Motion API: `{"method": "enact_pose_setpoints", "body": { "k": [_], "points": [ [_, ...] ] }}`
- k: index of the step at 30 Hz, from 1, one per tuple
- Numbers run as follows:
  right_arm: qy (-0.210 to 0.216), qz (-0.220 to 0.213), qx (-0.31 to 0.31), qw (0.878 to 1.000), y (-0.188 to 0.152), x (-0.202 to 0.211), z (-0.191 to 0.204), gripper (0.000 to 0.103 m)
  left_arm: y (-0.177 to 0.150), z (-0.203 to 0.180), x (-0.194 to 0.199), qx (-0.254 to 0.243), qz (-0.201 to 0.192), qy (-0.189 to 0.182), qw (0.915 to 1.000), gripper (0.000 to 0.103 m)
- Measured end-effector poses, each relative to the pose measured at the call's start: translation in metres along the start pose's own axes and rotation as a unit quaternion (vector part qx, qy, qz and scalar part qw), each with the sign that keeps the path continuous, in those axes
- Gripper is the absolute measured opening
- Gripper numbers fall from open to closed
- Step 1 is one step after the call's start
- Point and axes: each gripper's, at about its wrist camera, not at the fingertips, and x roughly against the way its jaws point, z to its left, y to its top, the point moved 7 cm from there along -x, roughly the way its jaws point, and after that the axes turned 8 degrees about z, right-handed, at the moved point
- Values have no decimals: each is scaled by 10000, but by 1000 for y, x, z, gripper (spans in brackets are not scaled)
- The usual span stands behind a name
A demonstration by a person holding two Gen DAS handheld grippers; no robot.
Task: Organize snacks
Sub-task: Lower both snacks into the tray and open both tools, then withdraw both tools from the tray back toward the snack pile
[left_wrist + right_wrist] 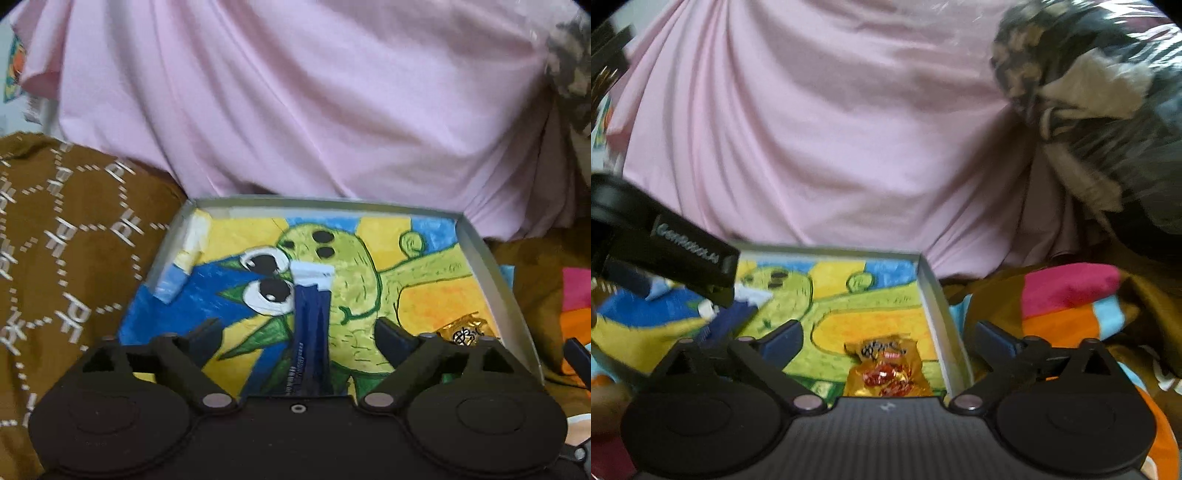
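The left gripper [297,332] has its fingers [207,334] spread wide and grips nothing; a long dark-blue snack packet [310,332] with a white far end lies between them, untouched by either pad, flat on the floor of a shallow grey box [495,280]. The right gripper [888,341] is likewise wide open and empty, its left finger [783,341] over the inside of the box and its right finger [995,341] outside the box's right wall. Between them, near that wall, a gold-wrapped candy packet [886,369] with red pieces showing lies on the box floor, free of the pads. The floor of the box is covered by a bright drawing [388,258] of a green cartoon figure with big eyes on yellow, blue and orange ground. In the right wrist view the left gripper's black body comes in from the left above the blue packet. The box rests on a brown patterned cloth [74,240], with a multicoloured cloth [1071,299] to its right. Beyond the far edge rises a large pink fabric [295,103], and a dark mottled fabric [1071,74] sits at far right.
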Motion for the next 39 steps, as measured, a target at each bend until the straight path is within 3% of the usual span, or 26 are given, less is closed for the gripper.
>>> {"method": "enact_pose_setpoints", "body": {
  "k": [8,20,33,39],
  "points": [
    [-45,-345,-635,9974,8,51,-21,103,-13,23,60,45,-507,158,9986,102],
    [208,-637,-562,9962,11,146,-16,103,-56,55,141,47,-659,94,9978,102],
    [421,-124,-1020,9938,-13,220,-3,103,-118,103,197,90,-468,107,9988,102],
    [262,465,-926,9943,-33,235,10,103,-144,120,199,121,-212,130,9996,102]
  ]
}}
